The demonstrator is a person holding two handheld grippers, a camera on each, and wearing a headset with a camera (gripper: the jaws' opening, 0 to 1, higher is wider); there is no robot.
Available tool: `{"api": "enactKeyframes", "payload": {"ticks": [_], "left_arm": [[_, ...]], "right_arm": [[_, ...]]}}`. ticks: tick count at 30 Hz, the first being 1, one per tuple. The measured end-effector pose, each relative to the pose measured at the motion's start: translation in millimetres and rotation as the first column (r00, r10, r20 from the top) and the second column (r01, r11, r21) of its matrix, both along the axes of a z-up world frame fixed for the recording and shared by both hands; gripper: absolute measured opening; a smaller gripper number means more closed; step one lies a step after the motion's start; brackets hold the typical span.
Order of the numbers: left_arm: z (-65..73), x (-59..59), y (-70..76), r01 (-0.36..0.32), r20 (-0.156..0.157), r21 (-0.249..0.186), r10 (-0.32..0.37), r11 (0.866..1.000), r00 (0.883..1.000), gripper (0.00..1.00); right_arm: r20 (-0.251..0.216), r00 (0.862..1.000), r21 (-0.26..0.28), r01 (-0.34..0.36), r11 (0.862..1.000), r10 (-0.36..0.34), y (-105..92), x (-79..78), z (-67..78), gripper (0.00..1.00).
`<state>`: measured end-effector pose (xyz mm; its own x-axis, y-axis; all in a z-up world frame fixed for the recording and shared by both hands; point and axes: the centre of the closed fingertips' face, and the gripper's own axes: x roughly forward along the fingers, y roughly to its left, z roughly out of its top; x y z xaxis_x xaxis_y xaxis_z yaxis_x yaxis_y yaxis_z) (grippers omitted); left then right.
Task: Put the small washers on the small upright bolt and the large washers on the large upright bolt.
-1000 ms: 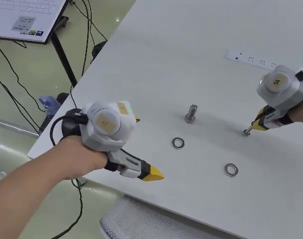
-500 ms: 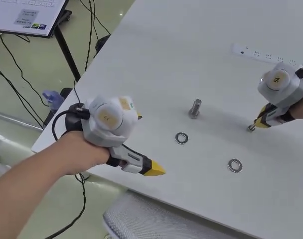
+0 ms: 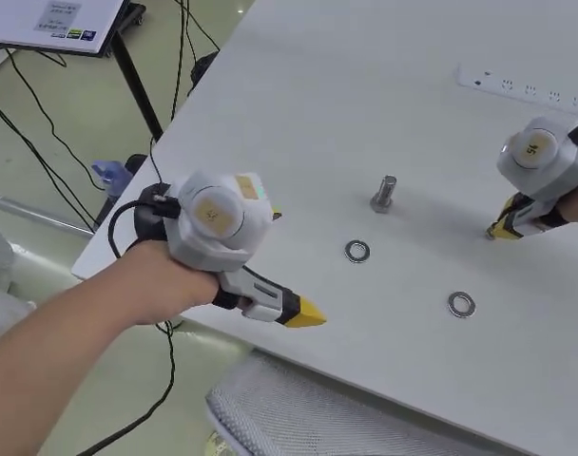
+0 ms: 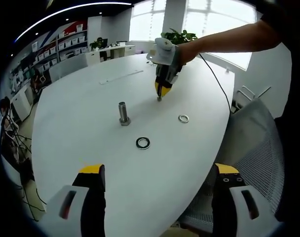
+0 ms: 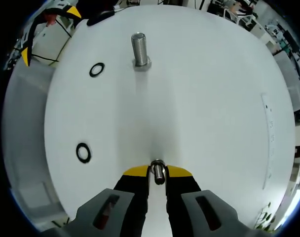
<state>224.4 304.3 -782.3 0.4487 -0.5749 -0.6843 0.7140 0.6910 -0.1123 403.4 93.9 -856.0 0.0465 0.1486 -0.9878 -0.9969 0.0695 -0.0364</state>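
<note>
Right gripper view — right hand-held gripper [image 5: 158, 174] tight on the small bolt [image 5: 158, 170]; left hand-held gripper [image 4: 158, 171] wide apart, empty

The light is bright and even in all three views. In the head view the white table [image 3: 365, 95] is nearly washed out toward the upper right of the frame. The large bolt [image 3: 384, 193] throws only a faint, soft shadow beside it. The arm [image 3: 61, 351] at lower left looks slightly soft.

In the left gripper view the windows [image 4: 209, 19] at the top are blown out to white, and straight lines bow near the edges.

In the right gripper view a pale shadow streak runs down from the large bolt. The small bolt [image 5: 158, 173] at lower middle carries a glint, and the table's edge curves strongly.
</note>
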Motion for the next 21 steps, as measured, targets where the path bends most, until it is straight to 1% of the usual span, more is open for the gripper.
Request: {"api": "enactKeyframes", "payload": {"ticks": [3, 7, 13, 18, 21], "left_arm": [[-2.1, -1.0, 0.6, 0.004, -0.008, 0.006, -0.004, 1.0, 1.0, 0.89], [-1.0, -1.0, 1.6, 0.002, -0.008, 0.007, -0.002, 1.0, 1.0, 0.89], [0.1, -0.3, 3.9, -0.002, -0.006, 0.009, 0.002, 1.0, 1.0, 0.88], [0.1, -0.4, 2.9, -0.002, -0.006, 0.007, 0.002, 1.0, 1.0, 0.88], [1.0, 0.2, 1.3, 0.003, 0.001, 0.006, -0.003, 1.0, 1.0, 0.88]], "right_arm": [[0.0, 1.0, -0.003, -0.001, 1.0, 0.001, -0.1, 0.6, -1.6, 0.12], [0.001, 1.0, -0.012, -0.011, 1.0, 0.011, -0.9, -1.7, -4.4, 0.12], [0.005, 1.0, -0.009, -0.012, 1.0, 0.012, 0.1, -1.2, -3.0, 0.13], [0.004, 1.0, -0.011, -0.01, 1.0, 0.01, -0.3, -2.1, -2.8, 0.13], [0.004, 1.0, -0.012, -0.008, 1.0, 0.008, -0.7, -2.0, -3.1, 0.13]]}}
